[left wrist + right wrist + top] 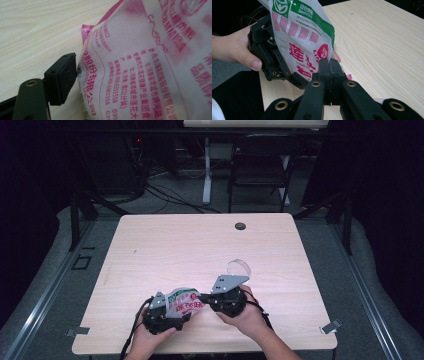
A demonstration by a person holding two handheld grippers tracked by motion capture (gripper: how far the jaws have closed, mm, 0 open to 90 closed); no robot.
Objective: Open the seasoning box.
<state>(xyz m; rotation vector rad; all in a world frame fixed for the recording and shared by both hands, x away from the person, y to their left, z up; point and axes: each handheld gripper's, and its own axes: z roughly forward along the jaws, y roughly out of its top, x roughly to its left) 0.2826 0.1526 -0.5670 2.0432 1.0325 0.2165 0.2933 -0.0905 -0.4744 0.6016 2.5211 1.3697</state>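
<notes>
One bag (304, 37) — "Green Food", "LOTUS" — pinched by right tool (329, 65).

One printed food pouch (183, 301) is lying at the lower middle of the high view, white with red and green lettering. Two claws are sitting there, the left claw (186, 312) and the right claw (204, 297), each held in one of two hands. One clear plastic ring (239, 267) is resting right of centre. One surface (200, 245) is carrying them. One folding chair (262, 160) is standing at the upper middle.
</notes>
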